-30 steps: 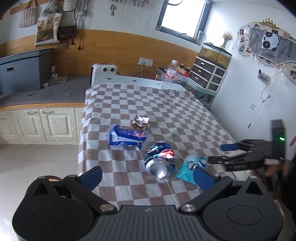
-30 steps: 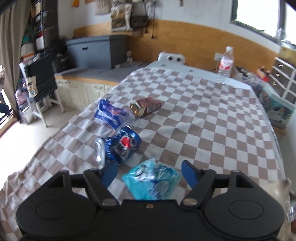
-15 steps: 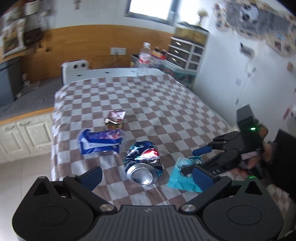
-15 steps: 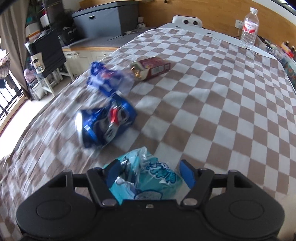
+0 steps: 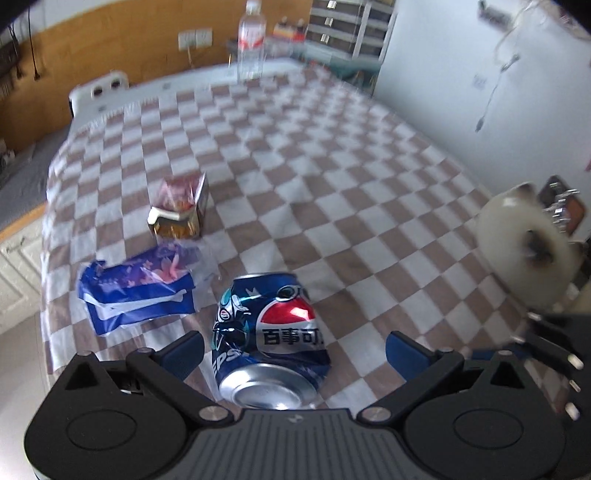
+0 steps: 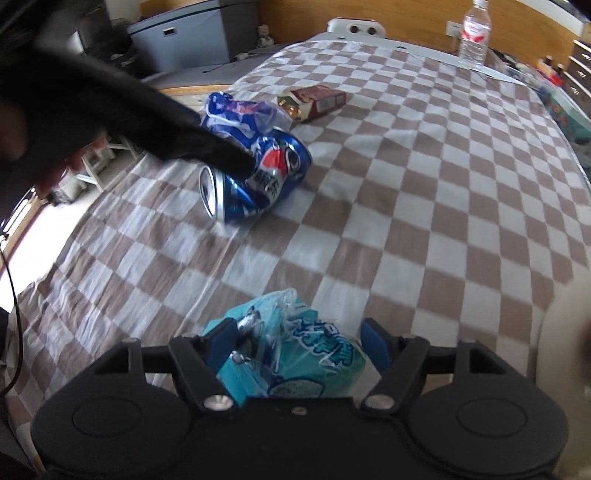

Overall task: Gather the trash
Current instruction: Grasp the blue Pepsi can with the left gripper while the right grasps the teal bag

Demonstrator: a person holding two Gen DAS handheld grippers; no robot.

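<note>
1. Trash on the checkered tablecloth (image 6: 424, 206) counts four pieces: one crushed can, one blue wrapper, one brown carton and one teal packet.
2. One crushed blue Pepsi can (image 5: 271, 339) lies on its side at the near edge of the table; Chinese characters run under its red, white and blue logo, and part of "PEPSI" shows on the side.
3. One crumpled blue wrapper (image 5: 138, 295) lies just left of the can; its print is too blurred to read.
4. One small brown carton (image 5: 181, 210) with a torn-open end lies beyond the wrapper; its lettering cannot be read.
5. One teal plastic packet (image 6: 291, 358) lies at the near right of the table; its white print is not legible.
6. One clear water bottle (image 6: 474, 31) with a red label stands at the far end.
7. The left gripper (image 5: 293, 350) is spread wide around the can, its fingers (image 5: 183, 350) clear of it on both sides.
8. The right gripper (image 6: 299, 343) straddles the teal packet; its jaws have just been opening, the left finger at the plastic, the right one apart from it.
</note>
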